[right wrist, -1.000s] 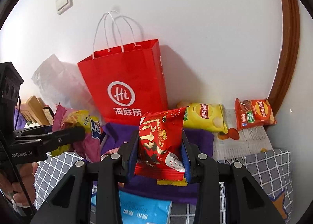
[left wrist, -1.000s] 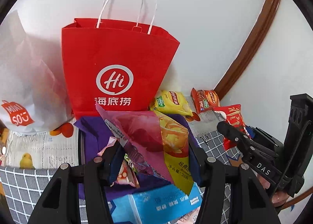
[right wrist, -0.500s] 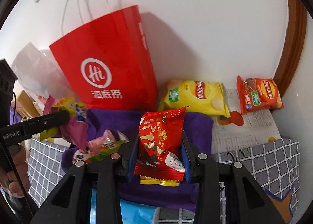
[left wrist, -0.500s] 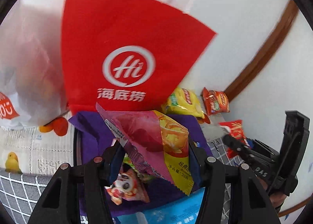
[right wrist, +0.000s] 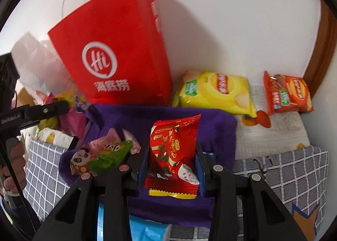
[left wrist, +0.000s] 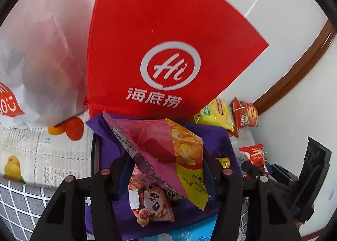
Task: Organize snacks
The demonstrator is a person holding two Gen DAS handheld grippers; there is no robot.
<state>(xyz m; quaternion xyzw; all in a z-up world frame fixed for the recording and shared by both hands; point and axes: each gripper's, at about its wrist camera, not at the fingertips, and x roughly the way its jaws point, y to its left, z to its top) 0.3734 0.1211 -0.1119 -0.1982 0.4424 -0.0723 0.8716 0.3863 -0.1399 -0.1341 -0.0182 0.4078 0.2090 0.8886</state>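
surface: a desk (right wrist: 294,169) under a grey checked cloth, with a printed paper sheet (right wrist: 271,131) along the far edge by the white wall.
far edge, centre: red paper bag (right wrist: 118,51) with white cord handles, standing against the wall and leaning; its mouth is out of view, so any contents cannot be told.
far edge, left: white plastic bag (left wrist: 40,62), just beside the red paper bag; contents blurred.
far right corner: yellow chip bag (right wrist: 214,91) lying flat beside the red paper bag, orange chip bag (right wrist: 288,95) propped nearer the brown wooden trim (right wrist: 322,51).
container: purple cloth bin (right wrist: 214,127) in front of the red paper bag, open at the top.
contents of bin: panda snack pack (right wrist: 99,156) lying at its left side; the rest of the floor is covered by the held packets.
left gripper (left wrist: 166,171): jaws closed on a pink and yellow snack packet (left wrist: 164,144), held tilted over the left part of the purple cloth bin, above the panda snack pack.
right gripper (right wrist: 172,167): jaws closed on a red snack packet (right wrist: 172,152), held upright over the middle of the purple cloth bin.
near edge: light blue packet (right wrist: 147,230), mostly cut off by the frame and the gripper bodies.
hard to make out: a person's hand (right wrist: 14,167) at the left rim of the right wrist view, partly hidden behind the left gripper's body; items behind it are blurred.
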